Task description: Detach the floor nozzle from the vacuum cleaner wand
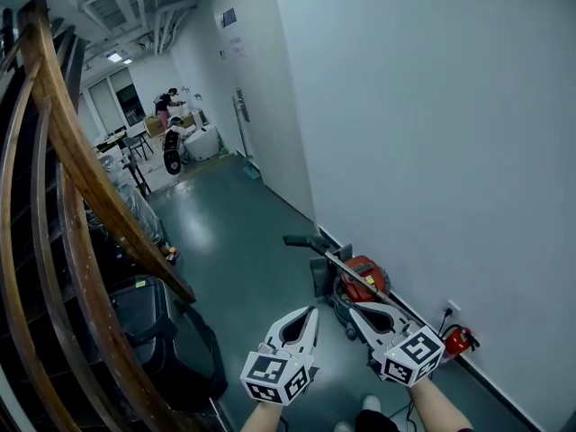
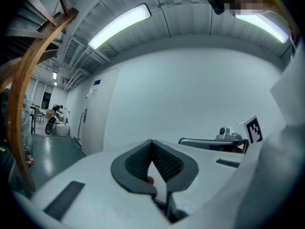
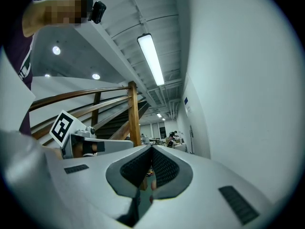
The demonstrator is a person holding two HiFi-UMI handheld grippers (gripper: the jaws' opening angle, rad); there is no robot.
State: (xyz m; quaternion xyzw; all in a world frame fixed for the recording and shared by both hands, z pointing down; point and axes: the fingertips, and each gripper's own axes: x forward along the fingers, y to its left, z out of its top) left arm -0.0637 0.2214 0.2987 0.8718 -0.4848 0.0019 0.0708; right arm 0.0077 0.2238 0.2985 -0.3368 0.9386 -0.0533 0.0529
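Note:
A red vacuum cleaner [image 1: 364,277] stands on the floor against the white wall. Its silver wand [image 1: 353,275] slants across it, with a black end piece [image 1: 301,239] at the far end. The wand's near end is hidden behind my right gripper [image 1: 355,310]. In the head view both grippers are held level in front of me, short of the vacuum, my left gripper [image 1: 311,313] beside the right. Each is shut with nothing between its jaws, as the left gripper [image 2: 152,142] and right gripper [image 3: 151,148] views confirm. Neither touches the vacuum.
A curved wooden stair railing [image 1: 63,151] runs along the left, with a black bag [image 1: 157,327] below it. A red object [image 1: 457,340] lies by the wall socket [image 1: 452,310]. The green corridor floor [image 1: 234,241] leads to a person [image 1: 165,106] and furniture far back.

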